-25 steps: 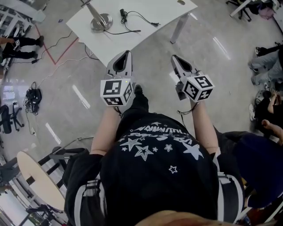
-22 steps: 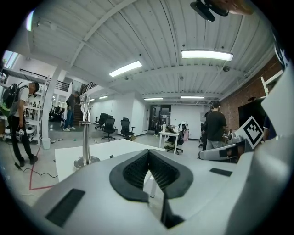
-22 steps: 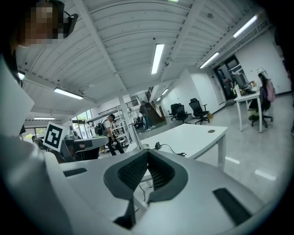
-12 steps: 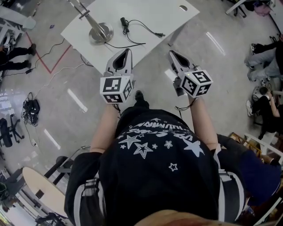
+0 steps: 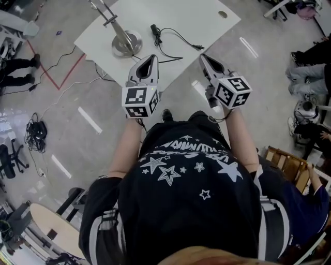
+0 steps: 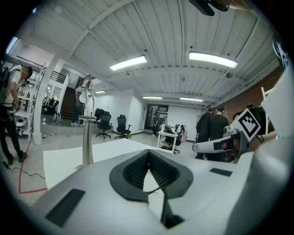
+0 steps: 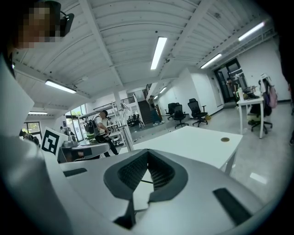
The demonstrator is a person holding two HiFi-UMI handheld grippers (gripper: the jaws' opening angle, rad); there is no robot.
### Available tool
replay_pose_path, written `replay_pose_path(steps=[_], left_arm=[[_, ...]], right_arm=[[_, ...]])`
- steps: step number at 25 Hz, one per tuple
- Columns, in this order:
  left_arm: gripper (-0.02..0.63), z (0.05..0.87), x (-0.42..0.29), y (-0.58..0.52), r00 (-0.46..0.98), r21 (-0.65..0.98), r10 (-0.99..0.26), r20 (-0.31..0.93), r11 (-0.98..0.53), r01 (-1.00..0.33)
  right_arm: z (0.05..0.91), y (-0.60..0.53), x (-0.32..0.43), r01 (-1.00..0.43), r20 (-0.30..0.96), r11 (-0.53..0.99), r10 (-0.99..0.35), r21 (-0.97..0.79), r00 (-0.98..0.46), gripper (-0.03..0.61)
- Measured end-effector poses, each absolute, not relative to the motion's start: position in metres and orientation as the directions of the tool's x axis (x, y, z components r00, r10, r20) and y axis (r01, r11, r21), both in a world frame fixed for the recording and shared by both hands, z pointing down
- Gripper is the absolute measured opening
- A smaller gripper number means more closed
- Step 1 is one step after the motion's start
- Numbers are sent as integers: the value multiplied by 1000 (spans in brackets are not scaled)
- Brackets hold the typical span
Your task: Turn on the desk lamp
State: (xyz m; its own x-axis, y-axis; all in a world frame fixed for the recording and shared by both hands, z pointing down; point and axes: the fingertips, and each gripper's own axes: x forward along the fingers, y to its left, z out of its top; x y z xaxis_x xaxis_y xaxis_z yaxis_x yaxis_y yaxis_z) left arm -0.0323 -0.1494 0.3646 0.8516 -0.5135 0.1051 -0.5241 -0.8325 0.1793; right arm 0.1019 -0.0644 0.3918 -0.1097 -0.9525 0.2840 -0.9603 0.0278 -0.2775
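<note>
A: Counts, quick.
B: One white rectangular bench (image 5: 181,15). One desk lamp with a round silver base and metal stem (image 5: 125,43). One black cable with an inline switch (image 5: 155,30). One small round hole (image 5: 222,14) in the bench top. Two tools: left tool (image 5: 149,59) and right tool (image 5: 205,58).
A: Lamp where?
B: Base is by the bench's left edge, not far from the near corner. The cable lies just right of it.
A: Anything only one view has?
B: Head view gives base and cable from above, with the lamp's top cut off. Left gripper view gives the stem (image 6: 87,137) upright from the side. Right gripper view catches the hole (image 7: 224,139).
A: Tools?
B: Both have jaws together with nothing gripped.
A: Pose?
B: Bare forearms (image 5: 124,150) stretched forward side by side. Tools point at the bench, tips at its near edge, clear of the lamp.
</note>
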Motion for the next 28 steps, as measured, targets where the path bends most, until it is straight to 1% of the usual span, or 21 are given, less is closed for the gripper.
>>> replay_pose_path(steps=[8,15,20,25,28], left_arm=[[8,359,-30,-161,841,170,-528,115,-824,-540],[8,381,-8,-186,805,167,-578,135,-787,-593],[8,389,0,-202,764,160,-621,175,-748,-644],[9,402,9,-221,718,198,-664,206,-691,-695],[9,415,17,-234,693,211,-678,244,-661,-721]], right_arm=[[383,-87,99,-959,281,64,-949,-277,-144,3],[402,-141,123,-941,255,138,-941,-309,-222,3],[405,-172,136,-925,256,192,-924,-327,-283,3],[410,-203,150,-909,258,247,-904,-336,-341,3],[416,-223,156,-897,259,282,-889,-341,-378,3]])
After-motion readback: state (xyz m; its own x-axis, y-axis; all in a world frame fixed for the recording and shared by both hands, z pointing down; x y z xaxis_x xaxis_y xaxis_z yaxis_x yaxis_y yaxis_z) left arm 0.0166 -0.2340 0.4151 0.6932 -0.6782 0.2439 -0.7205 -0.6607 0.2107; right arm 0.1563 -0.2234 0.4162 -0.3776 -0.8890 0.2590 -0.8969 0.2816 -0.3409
